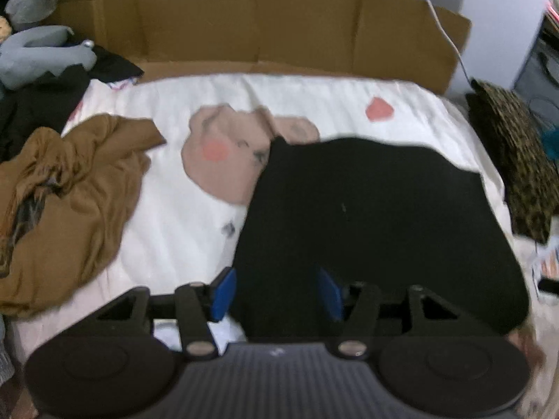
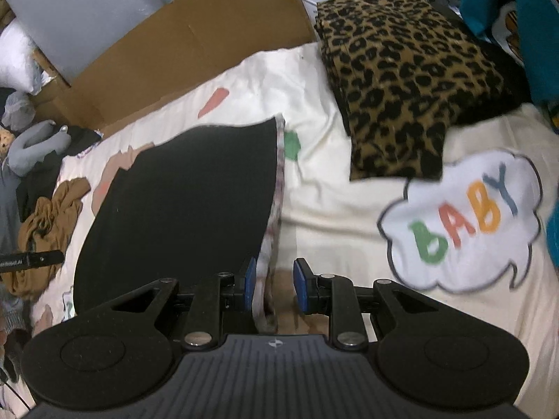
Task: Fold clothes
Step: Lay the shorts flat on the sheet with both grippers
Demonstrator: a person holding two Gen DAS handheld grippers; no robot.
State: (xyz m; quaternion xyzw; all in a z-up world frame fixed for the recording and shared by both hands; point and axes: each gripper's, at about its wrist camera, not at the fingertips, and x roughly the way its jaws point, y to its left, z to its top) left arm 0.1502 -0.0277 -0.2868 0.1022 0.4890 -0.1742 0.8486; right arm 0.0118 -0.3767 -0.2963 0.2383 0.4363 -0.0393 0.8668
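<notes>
Nearest: left tongs spread over the near hem of the black garment, gripping nothing. Right tongs spread too, straddling the garment's floral-lined right edge without pinching it. Black garment lying flat on the cream bed cover — best pinched at both near corners together, lifted level, then carried away in one even fold. Farther off: crumpled brown garment, folded leopard-print piece, cardboard behind.

Black tongs, blue pads
</notes>
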